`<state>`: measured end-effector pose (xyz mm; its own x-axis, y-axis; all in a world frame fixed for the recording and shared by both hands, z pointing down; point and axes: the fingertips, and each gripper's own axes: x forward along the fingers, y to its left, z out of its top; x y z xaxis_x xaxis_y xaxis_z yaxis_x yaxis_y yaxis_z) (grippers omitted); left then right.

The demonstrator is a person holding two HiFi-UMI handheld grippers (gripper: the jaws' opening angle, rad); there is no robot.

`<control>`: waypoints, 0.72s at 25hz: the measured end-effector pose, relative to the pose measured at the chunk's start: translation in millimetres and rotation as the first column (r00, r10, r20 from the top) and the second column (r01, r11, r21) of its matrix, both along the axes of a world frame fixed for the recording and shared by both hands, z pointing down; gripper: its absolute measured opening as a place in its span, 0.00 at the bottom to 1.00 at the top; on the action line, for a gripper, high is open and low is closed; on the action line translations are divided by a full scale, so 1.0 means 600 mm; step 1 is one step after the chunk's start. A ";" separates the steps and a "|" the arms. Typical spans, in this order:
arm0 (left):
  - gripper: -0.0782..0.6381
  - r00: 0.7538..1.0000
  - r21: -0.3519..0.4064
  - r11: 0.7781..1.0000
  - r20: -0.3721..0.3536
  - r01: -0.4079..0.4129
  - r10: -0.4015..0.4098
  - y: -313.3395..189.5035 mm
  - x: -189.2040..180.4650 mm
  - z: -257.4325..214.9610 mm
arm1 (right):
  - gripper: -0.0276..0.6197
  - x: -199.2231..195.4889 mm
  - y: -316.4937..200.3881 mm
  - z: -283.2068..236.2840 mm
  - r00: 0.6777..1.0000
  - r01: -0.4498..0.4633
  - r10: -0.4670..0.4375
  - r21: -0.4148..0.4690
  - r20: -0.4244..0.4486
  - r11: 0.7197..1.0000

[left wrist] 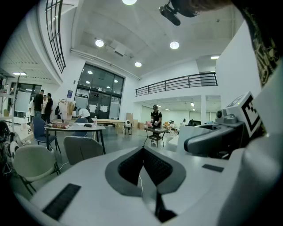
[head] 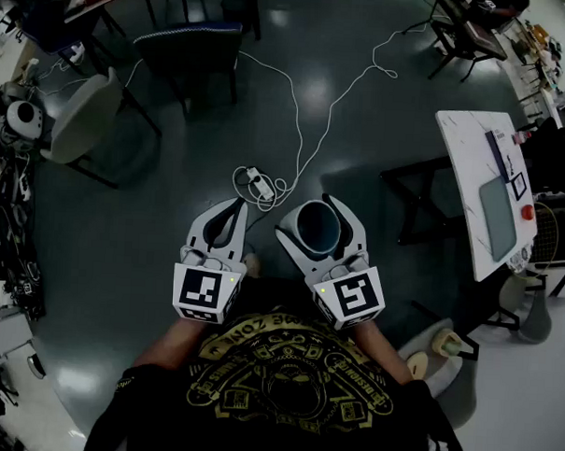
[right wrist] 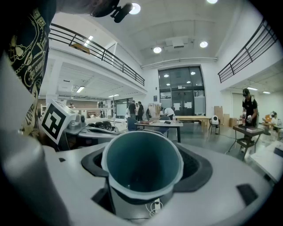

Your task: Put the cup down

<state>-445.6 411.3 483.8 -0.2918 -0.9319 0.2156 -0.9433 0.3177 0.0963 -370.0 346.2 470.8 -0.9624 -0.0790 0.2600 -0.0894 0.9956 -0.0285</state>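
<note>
One white-rimmed teal cup (right wrist: 141, 176) sits gripped in right gripper (right wrist: 144, 153); left gripper (left wrist: 142, 152) jaws shut.

Dark glossy floor (head: 142, 223). White cable (head: 310, 128) trails from 1 o'clock to a power strip (head: 257, 183) at 12. Pale chair (head: 82, 118) at 10, dark chair (head: 188, 43) at 11. White table (head: 464, 167) at 3. Hall beyond: tall glazed doors (right wrist: 181, 92), railed balcony (right wrist: 101, 55), round ceiling lights (right wrist: 157, 50), white walls.

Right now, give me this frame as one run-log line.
left gripper: shut, empty | right gripper: shut on teal cup | teal cup: in the air over dark floor | status: not yet set down
</note>
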 end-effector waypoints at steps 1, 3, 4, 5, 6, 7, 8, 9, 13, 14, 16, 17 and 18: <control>0.12 1.000 -0.007 1.000 -0.004 0.003 -0.003 0.000 0.000 0.002 | 0.65 0.000 -0.001 -0.003 1.000 0.000 0.000 0.009 -0.004 1.000; 0.12 1.000 -0.012 1.000 -0.007 0.001 -0.001 -0.002 0.003 0.003 | 0.65 0.001 -0.003 -0.008 1.000 0.005 -0.005 0.020 0.000 1.000; 0.12 1.000 -0.009 1.000 -0.003 -0.006 0.006 -0.005 0.006 0.003 | 0.65 0.002 -0.003 -0.010 1.000 0.011 -0.011 0.022 0.010 1.000; 0.12 1.000 -0.005 1.000 0.000 -0.015 0.015 -0.008 0.010 0.002 | 0.65 0.004 -0.004 -0.011 1.000 0.012 -0.013 0.023 0.017 1.000; 0.12 1.000 -0.004 1.000 0.002 -0.022 0.022 -0.011 0.013 0.002 | 0.65 0.007 -0.006 -0.011 1.000 0.006 -0.007 0.025 0.019 1.000; 0.12 1.000 -0.003 1.000 0.002 -0.028 0.028 -0.014 0.015 0.002 | 0.65 0.011 -0.010 -0.009 1.000 -0.004 0.004 0.024 0.016 1.000; 0.12 0.999 -0.003 0.999 0.003 -0.034 0.034 -0.016 0.018 0.001 | 0.65 0.015 -0.012 -0.006 1.000 -0.014 0.014 0.019 0.012 1.000; 0.12 0.999 -0.003 0.999 0.003 -0.039 0.039 -0.018 0.020 0.000 | 0.65 0.019 -0.015 -0.004 1.000 -0.024 0.024 0.013 0.007 1.000; 0.12 0.998 -0.005 0.998 0.004 -0.063 0.063 -0.025 0.028 -0.001 | 0.65 0.029 -0.022 -0.006 0.998 -0.055 0.055 -0.008 0.009 0.998; 0.12 0.998 -0.006 0.998 0.003 -0.069 0.069 -0.028 0.030 -0.001 | 0.65 0.031 -0.024 -0.006 0.998 -0.061 0.061 -0.008 0.011 0.998; 0.12 0.997 -0.006 0.997 0.000 -0.082 0.082 -0.032 0.035 0.000 | 0.65 0.038 -0.028 -0.002 0.997 -0.077 0.077 -0.009 0.008 0.997; 0.12 0.996 -0.007 0.996 -0.001 -0.090 0.090 -0.035 0.038 0.001 | 0.65 0.042 -0.031 -0.001 0.996 -0.089 0.089 -0.013 0.001 0.996; 0.12 0.995 -0.007 0.995 -0.002 -0.098 0.098 -0.038 0.041 0.001 | 0.65 0.046 -0.035 -0.003 0.995 -0.104 0.103 -0.014 -0.007 0.995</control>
<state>-421.0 388.4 484.4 -0.1993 -0.9543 0.2225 -0.9697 0.2248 0.0957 -342.4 325.4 469.1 -0.9475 -0.1744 0.2679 -0.1922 0.9805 -0.0416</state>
